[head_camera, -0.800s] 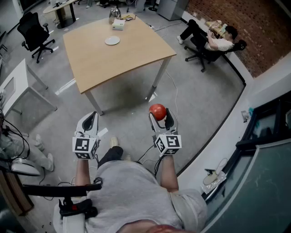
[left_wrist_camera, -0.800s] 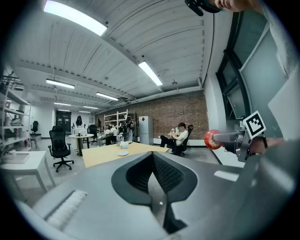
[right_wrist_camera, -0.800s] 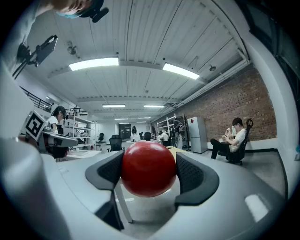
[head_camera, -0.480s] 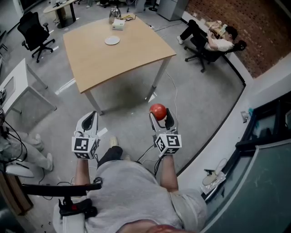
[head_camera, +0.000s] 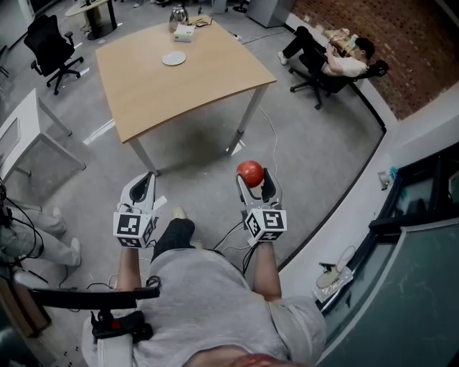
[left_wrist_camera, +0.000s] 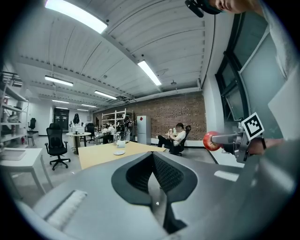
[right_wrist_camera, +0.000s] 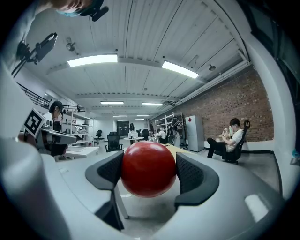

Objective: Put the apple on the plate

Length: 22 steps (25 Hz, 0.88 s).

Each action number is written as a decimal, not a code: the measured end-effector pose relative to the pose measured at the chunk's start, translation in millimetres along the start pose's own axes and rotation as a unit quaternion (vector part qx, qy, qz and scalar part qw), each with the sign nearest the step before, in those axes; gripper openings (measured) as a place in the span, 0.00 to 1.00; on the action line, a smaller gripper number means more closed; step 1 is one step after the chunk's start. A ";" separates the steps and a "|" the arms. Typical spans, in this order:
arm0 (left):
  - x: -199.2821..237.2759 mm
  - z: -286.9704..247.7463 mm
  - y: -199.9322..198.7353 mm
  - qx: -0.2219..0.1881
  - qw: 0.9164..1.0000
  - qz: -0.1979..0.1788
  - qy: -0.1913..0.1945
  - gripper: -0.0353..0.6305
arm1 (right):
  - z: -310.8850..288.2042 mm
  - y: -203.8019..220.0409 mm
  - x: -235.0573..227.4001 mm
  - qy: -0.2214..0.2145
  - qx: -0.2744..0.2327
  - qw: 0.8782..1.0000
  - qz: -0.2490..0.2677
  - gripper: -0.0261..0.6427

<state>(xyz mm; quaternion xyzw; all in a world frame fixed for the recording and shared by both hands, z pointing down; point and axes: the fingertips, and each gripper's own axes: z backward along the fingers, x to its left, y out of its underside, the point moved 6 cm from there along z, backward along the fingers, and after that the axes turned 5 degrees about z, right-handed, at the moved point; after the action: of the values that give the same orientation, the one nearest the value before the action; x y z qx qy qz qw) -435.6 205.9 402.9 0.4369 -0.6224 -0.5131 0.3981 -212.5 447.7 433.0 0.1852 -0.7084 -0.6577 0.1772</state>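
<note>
A red apple (head_camera: pixel 249 173) sits between the jaws of my right gripper (head_camera: pixel 252 179), which is shut on it and held level over the floor. In the right gripper view the apple (right_wrist_camera: pixel 148 168) fills the gap between the two black pads. My left gripper (head_camera: pixel 141 189) hangs beside it at the left, shut with nothing in it; its pads (left_wrist_camera: pixel 159 174) meet in the left gripper view. The small white plate (head_camera: pixel 173 59) lies on the far part of a wooden table (head_camera: pixel 215 72), well ahead of both grippers. The left gripper view also shows the apple (left_wrist_camera: pixel 209 140) at the right.
A white box (head_camera: pixel 184 33) and a kettle (head_camera: pixel 177 14) stand at the table's far edge. A person sits in an office chair (head_camera: pixel 324 66) at the right by the brick wall. A black chair (head_camera: pixel 49 49) and a white desk (head_camera: pixel 29 140) stand left. Cables (head_camera: pixel 271 143) trail on the floor.
The table and plate have shifted slightly up and left in the head view. Both grippers keep their places and the apple stays held.
</note>
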 end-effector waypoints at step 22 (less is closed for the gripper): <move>33.8 -183.8 -26.6 0.005 0.999 -0.012 0.043 0.08 | -129.6 -3.2 -82.5 0.026 0.022 0.999 -0.005 0.56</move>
<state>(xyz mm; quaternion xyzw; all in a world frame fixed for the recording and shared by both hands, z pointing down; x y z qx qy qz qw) -268.7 117.8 407.0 0.4680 -0.6016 -0.4958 0.4163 -76.7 376.1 438.6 0.2096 -0.7167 -0.6378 0.1888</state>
